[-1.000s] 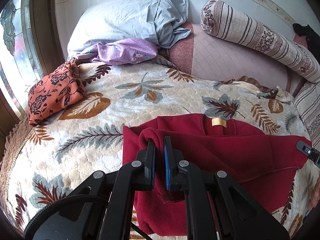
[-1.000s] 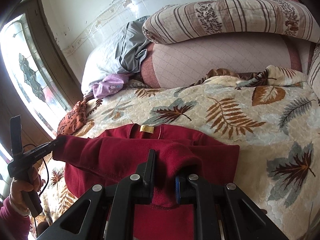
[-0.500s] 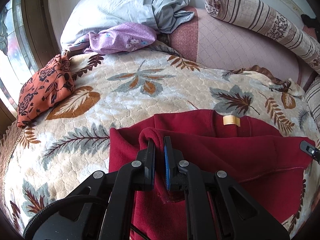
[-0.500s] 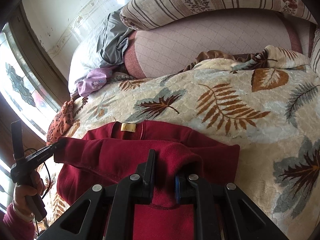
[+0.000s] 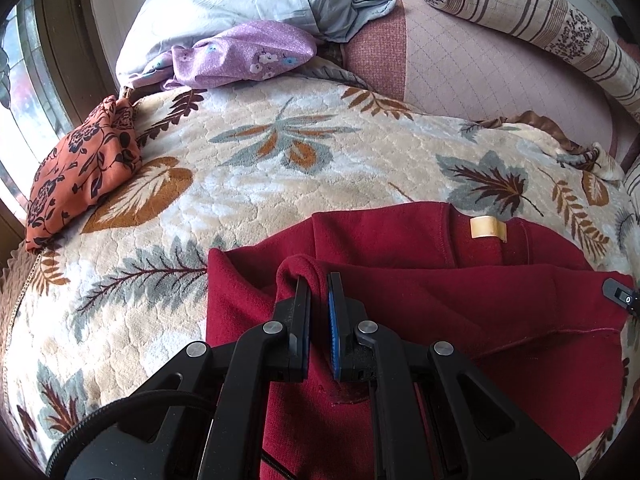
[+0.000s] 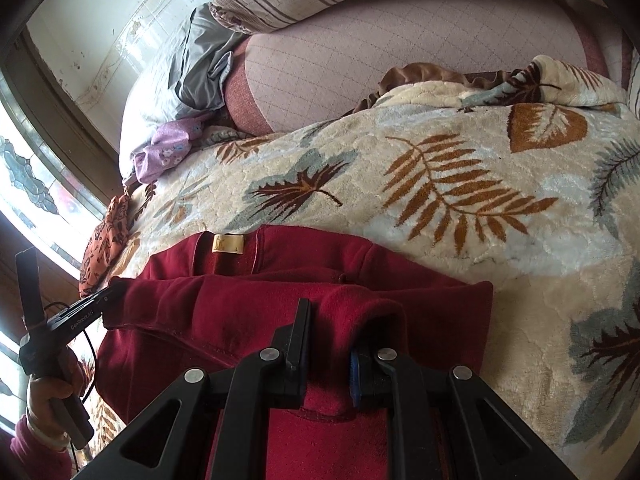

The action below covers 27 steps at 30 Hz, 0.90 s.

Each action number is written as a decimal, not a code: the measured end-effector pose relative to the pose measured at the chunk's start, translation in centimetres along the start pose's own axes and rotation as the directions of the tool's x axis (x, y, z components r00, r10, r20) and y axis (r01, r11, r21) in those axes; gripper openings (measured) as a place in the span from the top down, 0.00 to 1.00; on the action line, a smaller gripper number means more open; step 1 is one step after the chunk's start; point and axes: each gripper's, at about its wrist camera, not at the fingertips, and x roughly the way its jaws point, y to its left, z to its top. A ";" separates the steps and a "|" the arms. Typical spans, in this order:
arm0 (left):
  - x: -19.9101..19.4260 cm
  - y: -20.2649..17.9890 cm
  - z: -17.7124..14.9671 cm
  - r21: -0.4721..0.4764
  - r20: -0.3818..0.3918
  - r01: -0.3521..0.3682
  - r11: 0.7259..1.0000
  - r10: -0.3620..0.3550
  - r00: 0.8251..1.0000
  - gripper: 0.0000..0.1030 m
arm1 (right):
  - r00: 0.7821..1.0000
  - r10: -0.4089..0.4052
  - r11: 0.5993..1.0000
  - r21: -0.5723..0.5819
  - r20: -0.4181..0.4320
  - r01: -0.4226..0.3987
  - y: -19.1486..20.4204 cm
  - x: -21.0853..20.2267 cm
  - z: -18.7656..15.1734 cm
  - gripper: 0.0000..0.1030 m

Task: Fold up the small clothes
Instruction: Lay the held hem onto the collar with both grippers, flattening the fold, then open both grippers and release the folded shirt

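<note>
Both grippers clamp the red fleece garment (image 5: 460, 308): the left gripper (image 5: 319, 300) pinches a thin fold, the right gripper (image 6: 330, 332) a thicker bunch. It lies half-folded on the leaf-patterned blanket (image 5: 248, 184). Uneven lowering could skew the fold, and plush fabric may drag. Beyond lie an orange floral cloth (image 5: 80, 172), pillows and a window.

Dark red fleece garment (image 5: 460, 304), soft and thick, partly folded on leaf-patterned cream blanket (image 5: 248, 184). Tan label (image 5: 488, 229) at neckline faces up. Near edge lifted in two bunched humps, folded forward over flat lower layer. Stitched hem visible.
</note>
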 end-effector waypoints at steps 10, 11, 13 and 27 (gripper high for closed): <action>1.1 0.2 0.0 -0.032 -0.026 -0.001 0.999 0.000 1.000 0.93 | 0.999 0.027 0.999 0.036 -0.023 -0.026 -0.5 0.4 -0.2 0.76; 1.1 0.3 0.0 -0.038 -0.029 0.001 0.999 -0.003 1.000 0.93 | 0.999 0.031 0.999 0.033 -0.021 -0.030 -0.4 0.2 -0.2 0.73; 1.0 0.3 0.0 -0.046 -0.031 0.005 0.999 -0.007 0.999 0.93 | 1.000 0.015 1.000 0.011 -0.009 -0.015 0.0 -0.5 -0.3 0.69; -1.7 1.5 -0.6 -0.065 -0.044 0.042 0.997 -0.045 0.998 0.80 | 0.999 -0.014 0.998 -0.062 0.053 0.018 1.3 -5.0 -2.0 0.62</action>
